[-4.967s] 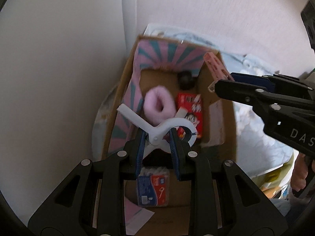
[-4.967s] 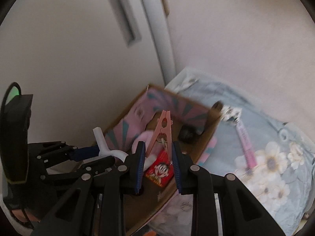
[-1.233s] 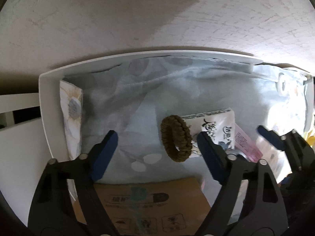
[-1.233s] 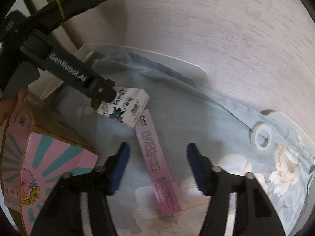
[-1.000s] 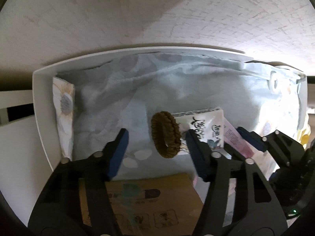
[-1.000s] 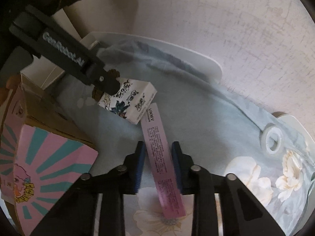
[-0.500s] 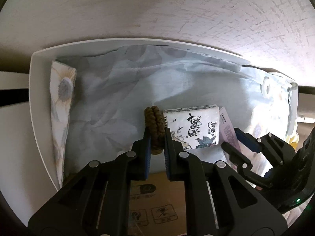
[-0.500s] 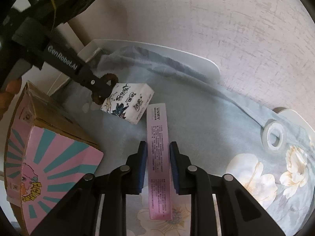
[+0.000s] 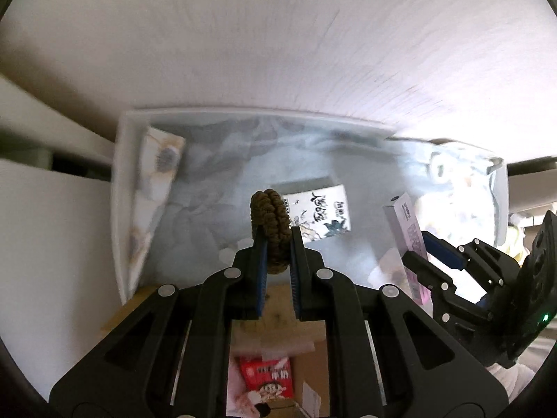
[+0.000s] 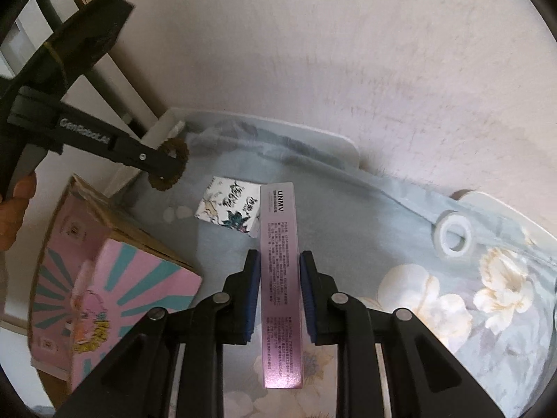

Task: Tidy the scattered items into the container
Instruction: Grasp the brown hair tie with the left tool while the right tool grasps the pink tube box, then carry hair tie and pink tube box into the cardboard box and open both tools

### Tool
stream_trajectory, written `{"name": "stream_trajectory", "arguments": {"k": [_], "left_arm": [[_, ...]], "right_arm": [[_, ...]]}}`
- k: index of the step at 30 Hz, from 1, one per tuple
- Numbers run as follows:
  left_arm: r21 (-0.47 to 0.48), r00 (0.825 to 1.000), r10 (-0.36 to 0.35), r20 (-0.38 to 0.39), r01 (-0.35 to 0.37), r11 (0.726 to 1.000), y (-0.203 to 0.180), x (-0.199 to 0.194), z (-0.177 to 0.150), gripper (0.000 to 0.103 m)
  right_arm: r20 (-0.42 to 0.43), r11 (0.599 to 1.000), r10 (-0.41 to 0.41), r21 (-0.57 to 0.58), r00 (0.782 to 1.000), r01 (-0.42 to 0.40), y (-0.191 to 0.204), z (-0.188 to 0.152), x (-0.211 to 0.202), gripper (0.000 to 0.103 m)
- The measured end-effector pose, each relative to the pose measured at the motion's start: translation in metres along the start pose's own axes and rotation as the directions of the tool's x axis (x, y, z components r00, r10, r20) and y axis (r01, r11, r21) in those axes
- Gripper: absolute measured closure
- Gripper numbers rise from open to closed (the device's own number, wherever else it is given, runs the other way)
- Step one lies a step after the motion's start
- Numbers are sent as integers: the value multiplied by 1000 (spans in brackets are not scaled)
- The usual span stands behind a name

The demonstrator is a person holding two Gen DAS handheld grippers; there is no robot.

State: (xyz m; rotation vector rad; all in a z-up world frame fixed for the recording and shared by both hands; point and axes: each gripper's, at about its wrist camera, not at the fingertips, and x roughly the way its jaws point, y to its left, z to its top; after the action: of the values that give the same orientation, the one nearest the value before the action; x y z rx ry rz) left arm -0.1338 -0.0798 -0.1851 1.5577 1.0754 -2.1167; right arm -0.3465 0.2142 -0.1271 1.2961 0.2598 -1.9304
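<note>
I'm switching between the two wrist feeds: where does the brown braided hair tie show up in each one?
Left wrist view: the brown hair tie sits centre frame, pinched between the left tongs.
Right wrist view: the same tie is upper left, at the tip of the black tongs reaching in from the left.
Shared landmark: the white tissue pack with ink-style print, lying on the blue floral cloth just right of the tie in both views.

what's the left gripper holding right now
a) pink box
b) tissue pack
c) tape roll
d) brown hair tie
d: the left gripper has its jaws shut on the brown hair tie; the pink box is in the right gripper, and the tape roll and tissue pack lie on the cloth.
</note>
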Motion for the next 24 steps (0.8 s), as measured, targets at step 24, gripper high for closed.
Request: {"name": "stream_trajectory", "arguments": {"k": [24], "left_arm": [[-96,947,171,272,-150,984,6,-106,-238,93]], "right_arm": [[110,957,260,-161,959,-240,213,-3,-69,82]]}}
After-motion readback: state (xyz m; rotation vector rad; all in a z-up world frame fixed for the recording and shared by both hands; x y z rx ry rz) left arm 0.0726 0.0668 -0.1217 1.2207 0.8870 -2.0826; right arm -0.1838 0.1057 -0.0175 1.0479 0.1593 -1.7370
